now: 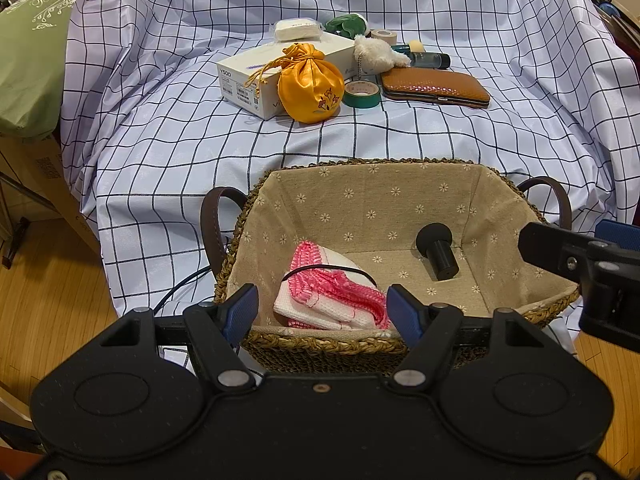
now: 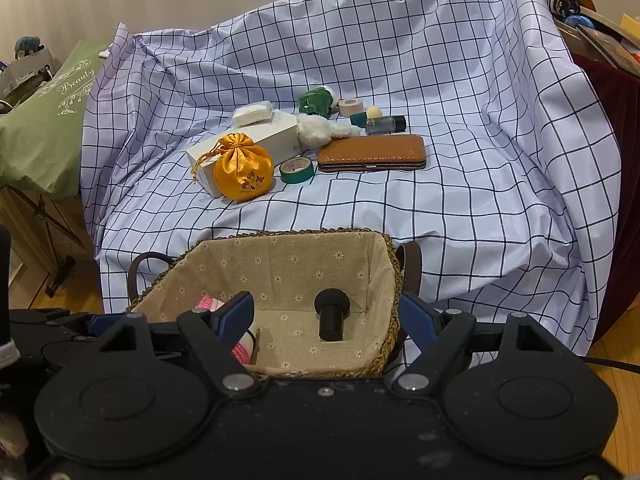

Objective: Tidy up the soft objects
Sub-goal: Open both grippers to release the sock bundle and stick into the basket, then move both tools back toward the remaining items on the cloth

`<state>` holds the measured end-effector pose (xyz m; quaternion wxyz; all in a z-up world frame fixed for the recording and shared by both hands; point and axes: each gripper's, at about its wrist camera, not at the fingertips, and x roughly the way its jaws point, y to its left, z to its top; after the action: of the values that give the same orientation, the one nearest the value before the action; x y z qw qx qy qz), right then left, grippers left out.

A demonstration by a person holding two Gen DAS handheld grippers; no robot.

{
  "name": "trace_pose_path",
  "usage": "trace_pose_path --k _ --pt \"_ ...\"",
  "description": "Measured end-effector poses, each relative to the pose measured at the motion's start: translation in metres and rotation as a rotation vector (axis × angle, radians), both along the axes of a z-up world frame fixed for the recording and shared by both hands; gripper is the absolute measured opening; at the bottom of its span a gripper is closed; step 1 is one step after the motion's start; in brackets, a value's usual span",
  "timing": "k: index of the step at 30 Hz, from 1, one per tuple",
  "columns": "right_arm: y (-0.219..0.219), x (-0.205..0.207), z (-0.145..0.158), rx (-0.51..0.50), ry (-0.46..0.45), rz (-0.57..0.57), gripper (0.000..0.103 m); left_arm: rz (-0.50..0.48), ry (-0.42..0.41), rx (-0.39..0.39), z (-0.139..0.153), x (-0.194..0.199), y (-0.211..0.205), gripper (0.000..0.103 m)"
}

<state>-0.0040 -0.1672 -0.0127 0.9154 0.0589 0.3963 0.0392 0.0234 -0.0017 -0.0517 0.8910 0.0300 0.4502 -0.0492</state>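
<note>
A lined wicker basket point(image 1: 320, 346) point(image 2: 394, 280) stands at the near edge of the checked cloth. A folded pink and white cloth point(image 1: 332, 300) point(image 2: 244, 350) and a black sponge-headed applicator point(image 1: 438, 250) point(image 2: 331, 316) lie in it. My left gripper point(image 1: 322, 310) is open and empty over the basket's near rim, above the cloth. My right gripper point(image 2: 326, 314) is open and empty over the basket; its finger shows in the left wrist view point(image 1: 580, 256). On the cloth behind lie a yellow drawstring pouch point(image 1: 310, 84) point(image 2: 242, 170), a white plush point(image 1: 376, 52) point(image 2: 320, 128) and a green soft toy point(image 1: 346, 24) point(image 2: 316, 100).
Also on the cloth are a white box point(image 1: 256, 76) point(image 2: 248, 144) with a white pack on it point(image 1: 296, 29) point(image 2: 252, 114), a green tape roll point(image 1: 362, 94) point(image 2: 297, 170), a brown case point(image 1: 434, 88) point(image 2: 372, 152), a bottle point(image 1: 428, 60) point(image 2: 386, 124) and a beige tape roll point(image 1: 382, 35) point(image 2: 351, 107). A green bag point(image 1: 32, 48) point(image 2: 44, 128) is at the left.
</note>
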Motion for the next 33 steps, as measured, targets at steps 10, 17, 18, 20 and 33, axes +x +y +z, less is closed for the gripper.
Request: trace_pose_path --k 10,17,18,20,33 --pt "-0.003 0.002 0.0 -0.013 -0.013 0.003 0.079 0.008 -0.002 -0.016 0.002 0.003 0.004 0.068" --pt "-0.008 0.016 0.005 -0.005 -0.028 -0.005 0.079 0.032 -0.052 -0.015 0.017 0.011 0.008 0.068" --pt "-0.009 0.019 0.006 -0.006 -0.029 -0.006 0.079 0.03 -0.052 -0.02 0.019 0.013 0.008 0.068" --pt "-0.009 0.027 0.008 -0.007 -0.028 -0.006 0.08 0.028 -0.051 -0.025 0.021 0.018 0.008 0.068" --pt "-0.01 0.089 0.003 -0.023 0.02 -0.013 0.079 0.036 -0.023 -0.001 0.023 0.067 0.009 0.069"
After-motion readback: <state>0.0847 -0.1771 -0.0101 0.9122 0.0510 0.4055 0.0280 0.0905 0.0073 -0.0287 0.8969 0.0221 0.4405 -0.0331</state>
